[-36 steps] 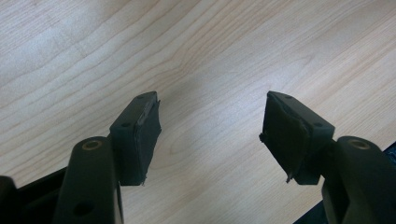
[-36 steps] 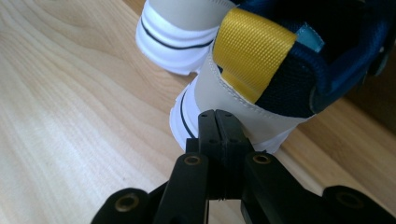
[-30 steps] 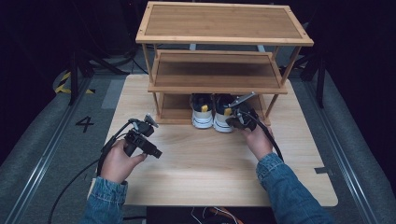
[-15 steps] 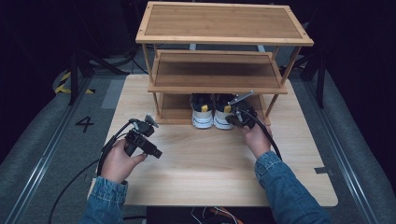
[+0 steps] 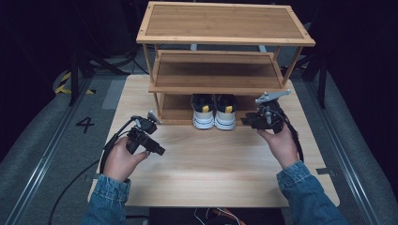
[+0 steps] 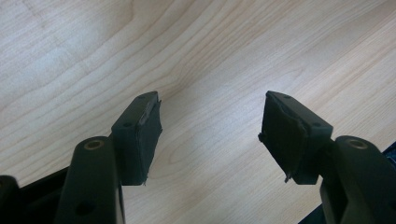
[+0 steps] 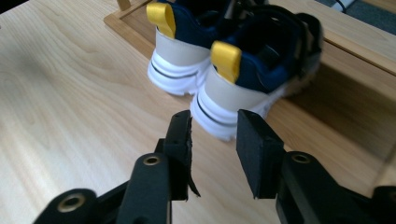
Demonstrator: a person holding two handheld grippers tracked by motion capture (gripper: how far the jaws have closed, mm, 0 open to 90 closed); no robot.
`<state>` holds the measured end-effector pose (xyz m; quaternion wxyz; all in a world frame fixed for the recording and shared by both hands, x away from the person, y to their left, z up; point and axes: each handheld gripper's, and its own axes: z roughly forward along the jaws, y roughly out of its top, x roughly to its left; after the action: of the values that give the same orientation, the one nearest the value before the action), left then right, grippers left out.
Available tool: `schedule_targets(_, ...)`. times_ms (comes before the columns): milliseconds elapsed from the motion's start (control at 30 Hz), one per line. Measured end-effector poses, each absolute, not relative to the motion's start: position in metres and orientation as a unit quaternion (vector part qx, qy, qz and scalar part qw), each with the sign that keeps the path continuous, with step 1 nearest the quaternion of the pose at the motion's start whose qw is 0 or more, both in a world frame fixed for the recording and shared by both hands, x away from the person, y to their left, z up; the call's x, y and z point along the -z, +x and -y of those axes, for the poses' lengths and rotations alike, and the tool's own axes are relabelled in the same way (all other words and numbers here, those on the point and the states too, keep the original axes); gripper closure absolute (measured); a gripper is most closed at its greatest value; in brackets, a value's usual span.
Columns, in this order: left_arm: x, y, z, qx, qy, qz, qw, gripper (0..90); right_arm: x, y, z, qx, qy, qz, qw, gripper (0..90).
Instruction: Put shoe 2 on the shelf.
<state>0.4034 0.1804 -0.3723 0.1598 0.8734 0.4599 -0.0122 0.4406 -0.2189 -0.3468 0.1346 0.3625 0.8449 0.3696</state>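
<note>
A pair of navy and white shoes with yellow heel tabs stands on the bottom board of a wooden rack point(image 5: 225, 21), heels toward me: the left shoe point(image 5: 203, 111) and the right shoe point(image 5: 225, 111). My right gripper point(image 5: 246, 121) hovers just right of the right shoe, open and holding nothing. In the right gripper view its tips point(image 7: 214, 126) stop short of the nearer shoe's heel point(image 7: 243, 79), with the other shoe point(image 7: 180, 51) beyond. My left gripper point(image 5: 158, 150) is open over the bare table at the front left, with only wood showing between its jaws point(image 6: 210, 112).
The rack has a top shelf and a middle shelf point(image 5: 216, 72), both bare, above the shoes. Its right posts point(image 5: 291, 65) stand close to my right hand. The light wooden table point(image 5: 211, 173) lies between my hands. Dark floor surrounds the table.
My right gripper has drawn back to the right, away from the right shoe's heel, and the shoe stands free on the board. The left gripper has stayed put.
</note>
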Motion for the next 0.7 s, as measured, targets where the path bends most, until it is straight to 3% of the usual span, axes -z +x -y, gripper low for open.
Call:
schedule_targets(433,0.368,0.409,-0.194,-0.001,0.872,-0.461,0.165,36.9,0.340,0.412,0.287,-0.364,0.399,-0.829,0.147,52.0)
schedule_targets(567,0.368,0.412,-0.200,-0.012,0.866,-0.473,0.162,36.5,0.344,0.407,0.309,-0.353,0.415,-0.829,0.129,43.6)
schedule_targets(700,0.375,0.416,-0.211,-0.006,0.853,-0.494,0.168,36.5,0.351,0.402,0.334,-0.332,0.433,-0.830,0.119,41.6)
